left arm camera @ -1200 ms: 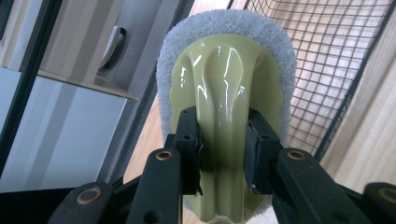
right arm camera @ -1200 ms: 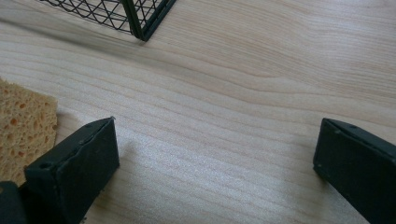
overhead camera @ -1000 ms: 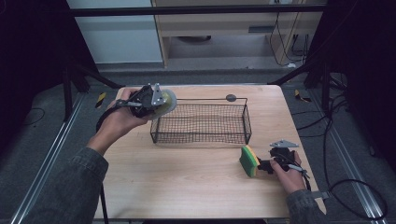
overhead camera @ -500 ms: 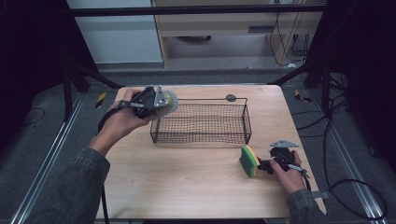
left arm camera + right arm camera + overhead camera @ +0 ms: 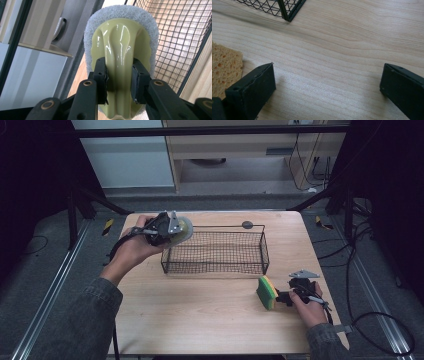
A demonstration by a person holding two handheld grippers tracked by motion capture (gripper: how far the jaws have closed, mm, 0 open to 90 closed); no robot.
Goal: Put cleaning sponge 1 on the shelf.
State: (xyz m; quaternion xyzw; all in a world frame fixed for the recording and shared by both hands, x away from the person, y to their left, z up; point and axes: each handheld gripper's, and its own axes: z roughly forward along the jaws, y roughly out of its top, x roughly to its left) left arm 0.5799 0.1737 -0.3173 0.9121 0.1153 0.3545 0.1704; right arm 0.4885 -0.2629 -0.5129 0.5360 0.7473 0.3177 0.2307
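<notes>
The left gripper (image 5: 119, 75) pinches the pale yellow-green handle of a round white-padded scrubber (image 5: 122, 47), held above the black wire basket's (image 5: 215, 252) left end. The right gripper (image 5: 327, 82), jaws spread wide, rests on the wooden worktop (image 5: 342, 40) beside a yellow-green sponge (image 5: 267, 292).

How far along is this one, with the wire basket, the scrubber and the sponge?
Done: nothing lies in the wire basket yet. In hand: the left hand-held gripper is clamped on the pale green scrubber's handle, raised at the basket's left end. Left: the scrubber probably goes in; the sponge stands on the table beside the open right hand-held gripper, not gripped.
</notes>
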